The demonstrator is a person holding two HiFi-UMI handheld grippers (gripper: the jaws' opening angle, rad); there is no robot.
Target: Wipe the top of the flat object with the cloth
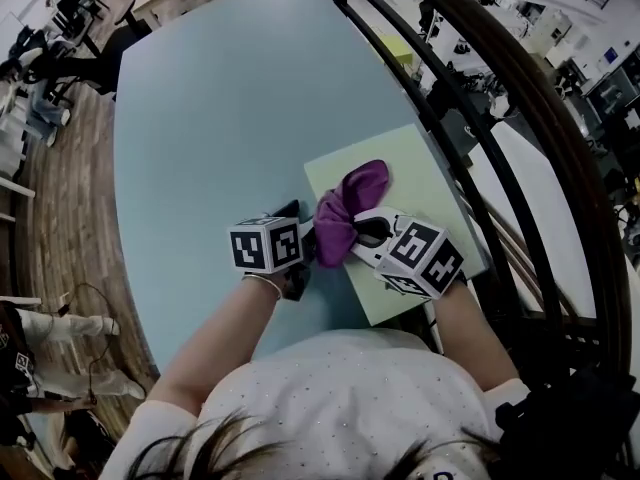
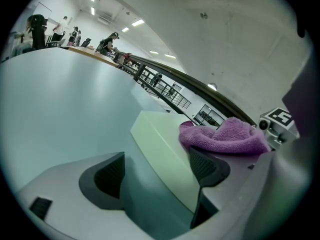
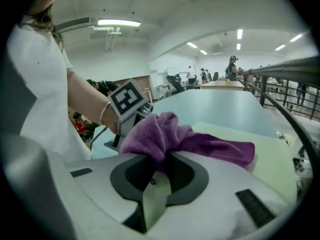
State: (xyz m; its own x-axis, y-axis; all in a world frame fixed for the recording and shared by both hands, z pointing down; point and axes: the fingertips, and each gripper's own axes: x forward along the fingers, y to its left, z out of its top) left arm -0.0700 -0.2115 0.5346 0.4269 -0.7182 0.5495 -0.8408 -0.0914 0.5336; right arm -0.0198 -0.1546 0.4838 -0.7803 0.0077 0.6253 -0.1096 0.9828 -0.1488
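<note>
A flat pale-green board lies on the blue-grey table near its right edge. On it rests a purple cloth, bunched at the near end. My right gripper is shut on that bunched end of the cloth, whose free end trails over the board. My left gripper sits at the board's left edge, open, its jaws straddling the board's edge with nothing pinched. In the left gripper view the cloth lies on the board just beyond the right jaw.
A dark curved railing runs close along the table's right side. Wooden floor with chairs and people lies to the left. The person's arms and white top fill the near edge.
</note>
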